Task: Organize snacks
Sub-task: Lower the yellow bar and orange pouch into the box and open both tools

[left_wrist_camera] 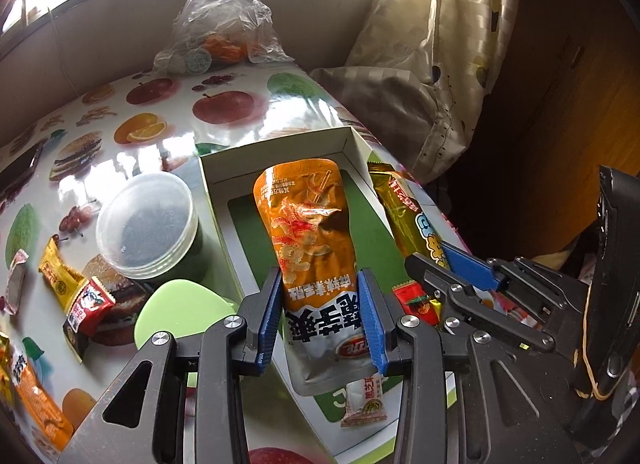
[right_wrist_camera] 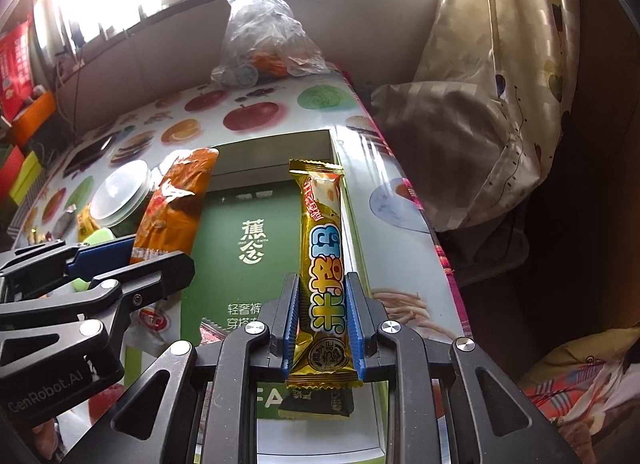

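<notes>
2 hand-held grippers hover side by side over a shallow white cardboard box with a green printed floor [left_wrist_camera: 224, 199], which sits on a glossy surface printed with fruit and burgers [left_wrist_camera: 168, 111].

The left gripper [left_wrist_camera: 320, 316] pinches a soft orange-and-silver foil snack pouch [left_wrist_camera: 308, 223] near its lower end, blue pads pressing both edges. The pouch stands out ahead of the pads over the box, its top corner bent. It looks light, crinkly and slippery — held this low it may flop, so a hold nearer the middle would likely steady it.

The right gripper [right_wrist_camera: 322, 324] is pressed tight on a long gold-wrapped snack bar with blue and yellow lettering [right_wrist_camera: 322, 248], gripped by its lower third. The bar looks stiffer than the pouch and holds straight, reaching over the box's right-hand wall. Its smooth wrapper could slide between the pads if tilted steeply.

Only the left view shows the loose snacks waiting on the surface: a small yellow packet [left_wrist_camera: 56, 272], a red packet [left_wrist_camera: 90, 304], and a round clear-lidded tub [left_wrist_camera: 146, 219] just left of the box, with a pale green plastic piece [left_wrist_camera: 176, 312] near it. It also shows small packets below the pouch, though whether they lie inside the box I cannot tell.

Only the right view shows the white lettering on the box floor [right_wrist_camera: 251, 240] and a dark packet [right_wrist_camera: 316, 404] under the bar. Both views show a crumpled clear plastic bag [right_wrist_camera: 260, 35] at the far edge.
</notes>
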### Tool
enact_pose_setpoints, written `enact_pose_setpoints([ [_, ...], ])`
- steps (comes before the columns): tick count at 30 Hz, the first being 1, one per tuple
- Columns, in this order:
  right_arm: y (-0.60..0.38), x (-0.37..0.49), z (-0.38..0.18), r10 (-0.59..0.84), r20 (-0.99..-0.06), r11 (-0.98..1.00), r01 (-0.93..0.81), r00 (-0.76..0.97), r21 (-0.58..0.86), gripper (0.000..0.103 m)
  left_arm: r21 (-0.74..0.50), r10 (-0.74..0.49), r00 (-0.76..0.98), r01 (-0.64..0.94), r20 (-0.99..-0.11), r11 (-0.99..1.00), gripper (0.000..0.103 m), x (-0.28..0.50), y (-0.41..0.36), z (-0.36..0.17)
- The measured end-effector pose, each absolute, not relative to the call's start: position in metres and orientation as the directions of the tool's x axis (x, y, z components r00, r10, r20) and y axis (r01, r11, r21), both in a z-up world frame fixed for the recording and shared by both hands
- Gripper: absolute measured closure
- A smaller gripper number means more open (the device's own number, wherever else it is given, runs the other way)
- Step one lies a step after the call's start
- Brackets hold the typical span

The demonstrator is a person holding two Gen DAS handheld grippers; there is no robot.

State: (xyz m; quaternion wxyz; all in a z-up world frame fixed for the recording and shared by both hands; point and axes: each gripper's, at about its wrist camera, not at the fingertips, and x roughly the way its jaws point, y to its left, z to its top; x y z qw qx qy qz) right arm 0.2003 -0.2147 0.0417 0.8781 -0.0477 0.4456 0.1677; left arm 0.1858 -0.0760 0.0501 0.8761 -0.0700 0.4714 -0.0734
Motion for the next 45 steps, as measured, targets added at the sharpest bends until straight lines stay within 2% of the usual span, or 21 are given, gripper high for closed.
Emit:
enact_pose_setpoints([
  [23,-0.216,0.207,0.041,0.279,-0.797,0.911,-0.409,0.536,0.044,0.082,-0.124,-0.142,0.523,0.069,-0.84,0.99,0.063,0.195,-0.088,0.044],
  [45,-0.219,0.205,0.043,0.274,-0.797,0.915,-0.4,0.539,0.045,0.08,-0.121,-0.142,0.505,0.074,-0.851,0.99,0.054,0.2,-0.088,0.043],
])
